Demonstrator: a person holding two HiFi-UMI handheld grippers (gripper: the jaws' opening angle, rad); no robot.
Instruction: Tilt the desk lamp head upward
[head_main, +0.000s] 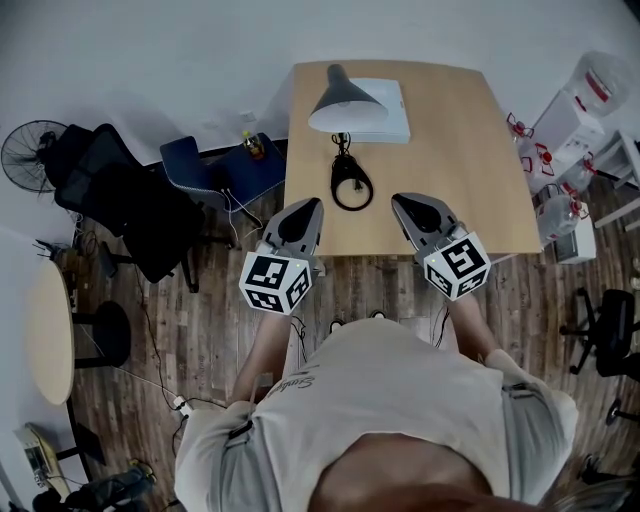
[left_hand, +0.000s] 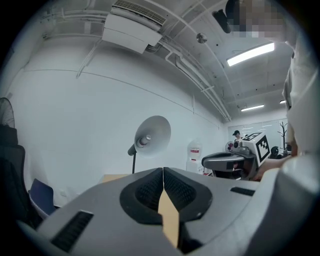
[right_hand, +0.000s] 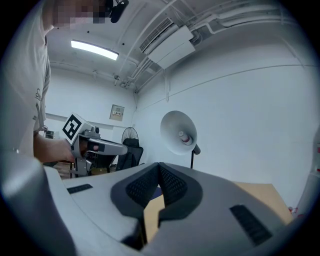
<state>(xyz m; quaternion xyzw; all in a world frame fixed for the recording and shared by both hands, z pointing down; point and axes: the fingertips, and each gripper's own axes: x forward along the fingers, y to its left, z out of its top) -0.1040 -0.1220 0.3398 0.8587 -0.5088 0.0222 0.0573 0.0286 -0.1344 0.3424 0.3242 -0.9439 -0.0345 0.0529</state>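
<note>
A desk lamp stands on the wooden desk (head_main: 460, 150), its grey cone head (head_main: 343, 100) tipped towards me and its black ring base (head_main: 351, 186) nearer the front edge. My left gripper (head_main: 311, 206) and right gripper (head_main: 402, 201) hover over the desk's front edge, one on each side of the base, both shut and holding nothing. In the left gripper view the lamp head (left_hand: 153, 134) faces me beyond the shut left gripper (left_hand: 163, 171), with the right gripper (left_hand: 227, 161) to its side. In the right gripper view the lamp head (right_hand: 179, 132) shows above the shut right gripper (right_hand: 159, 166).
A white flat box (head_main: 392, 108) lies under the lamp head at the back of the desk. Left of the desk are a blue chair (head_main: 205, 168), a black office chair (head_main: 120, 200) and a fan (head_main: 28, 152). Water bottles (head_main: 590, 95) stand at the right.
</note>
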